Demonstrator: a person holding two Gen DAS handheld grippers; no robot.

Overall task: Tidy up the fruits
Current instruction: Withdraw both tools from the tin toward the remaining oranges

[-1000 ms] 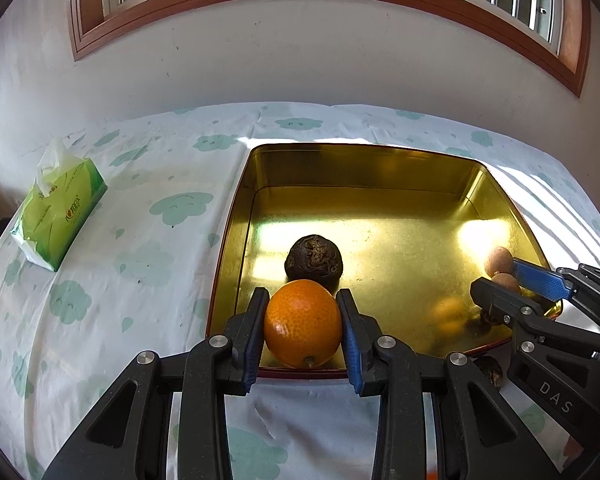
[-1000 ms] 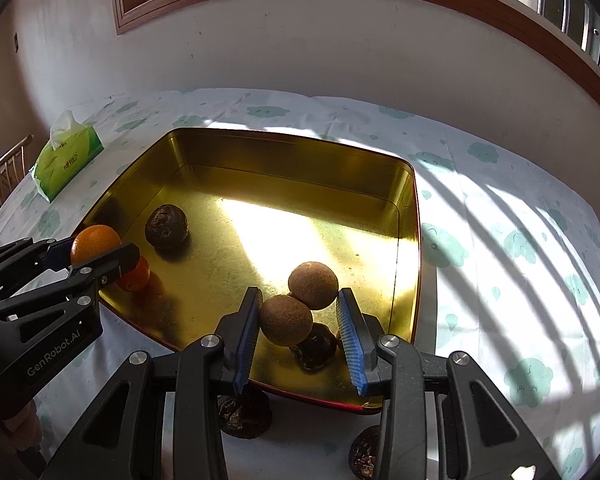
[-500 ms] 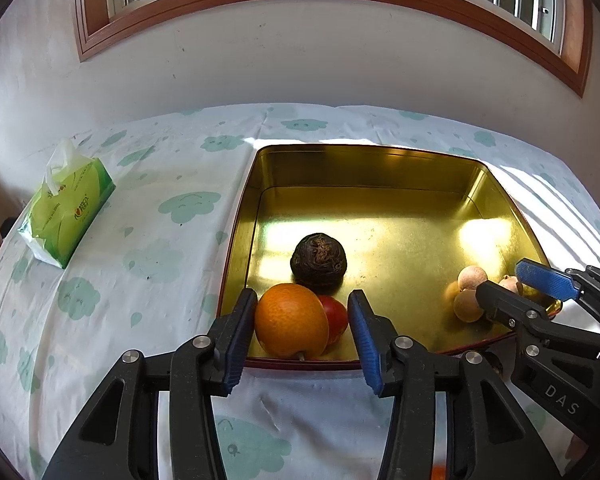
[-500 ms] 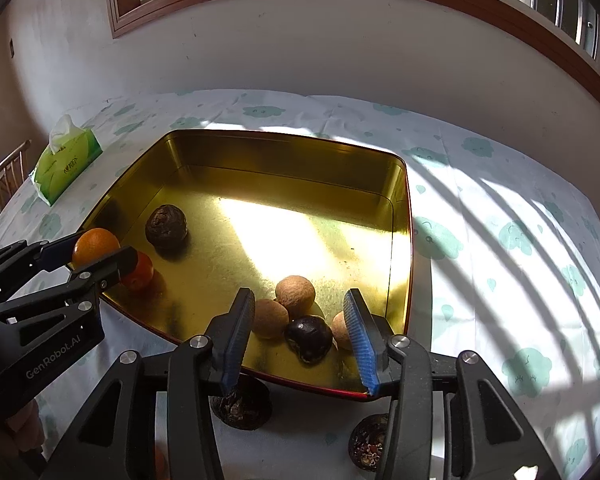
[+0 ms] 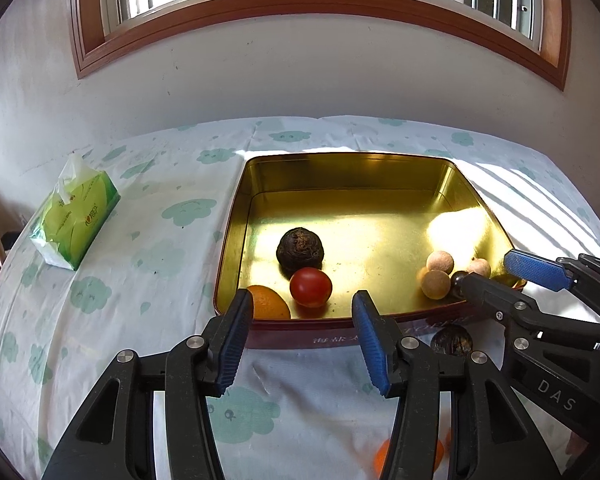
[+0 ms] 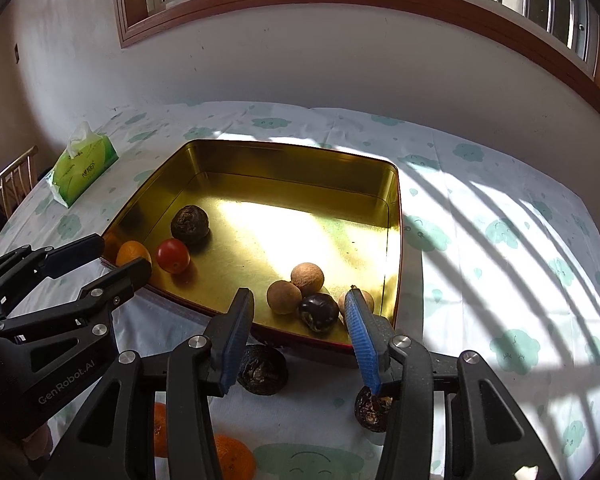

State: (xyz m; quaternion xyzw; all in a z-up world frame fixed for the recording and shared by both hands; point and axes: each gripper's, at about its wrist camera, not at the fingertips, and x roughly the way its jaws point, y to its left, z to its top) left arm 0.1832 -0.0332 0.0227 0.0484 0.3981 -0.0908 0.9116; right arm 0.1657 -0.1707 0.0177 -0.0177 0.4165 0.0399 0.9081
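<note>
A gold tin tray (image 5: 352, 156) holds an orange (image 5: 270, 306) in its near left corner, with a red tomato (image 5: 311, 287) and a dark wrinkled fruit (image 5: 300, 249) beside it. My left gripper (image 5: 302, 304) hovers over the tray's near rim; its jaws are opening and nothing is between the pads. In the tray's near right corner lie three tan round fruits (image 6: 307, 279) and a dark plum (image 6: 319, 312). My right gripper (image 6: 299, 298) stands open just above and short of them, touching none.
Outside the tray, on the cloud-print cloth near me, lie two dark fruits (image 6: 262, 370) (image 6: 370, 408) and two oranges (image 6: 232, 456). A green tissue pack (image 5: 76, 220) sits far left. A wall with a window stands behind the table.
Both grippers opened and drew back and up. The orange left the left jaws and rests in the tray. The tan fruit left the right jaws and lies among the others.
</note>
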